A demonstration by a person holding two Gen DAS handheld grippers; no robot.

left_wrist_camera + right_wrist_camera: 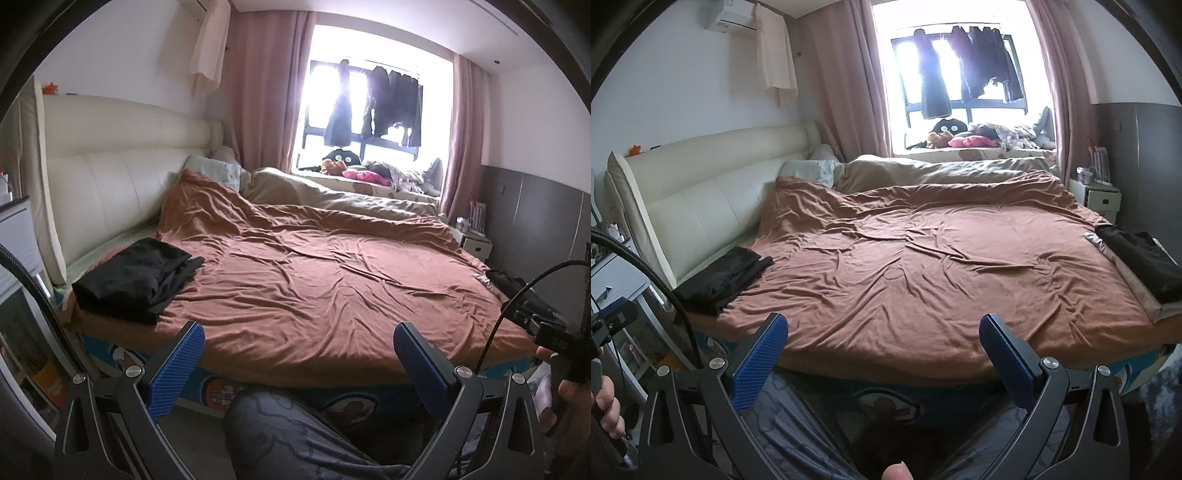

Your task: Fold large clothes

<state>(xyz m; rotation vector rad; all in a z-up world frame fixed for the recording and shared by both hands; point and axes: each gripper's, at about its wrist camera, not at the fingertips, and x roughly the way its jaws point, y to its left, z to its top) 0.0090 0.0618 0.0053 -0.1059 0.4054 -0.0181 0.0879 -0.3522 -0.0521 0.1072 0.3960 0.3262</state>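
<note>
A folded black garment (pixel 136 278) lies on the near left corner of the bed, seen smaller in the right wrist view (pixel 722 275). A second stack, a black garment (pixel 1145 258) on top of pale cloth, rests at the bed's right edge. My left gripper (pixel 299 332) hovers open before the bed's near edge, nothing between its blue pads (pixel 177 369). My right gripper (pixel 882 325) is likewise open and empty, held level with the bed's front edge. A wrinkled brown duvet (pixel 332 280) covers the bed between the two piles.
A cream padded headboard (pixel 110 184) runs along the left. A white nightstand (pixel 1097 195) stands at the far right. Dark clothes (pixel 960 74) hang in the bright window above a sill of toys. The person's knees in grey patterned trousers (pixel 288 435) are below the grippers.
</note>
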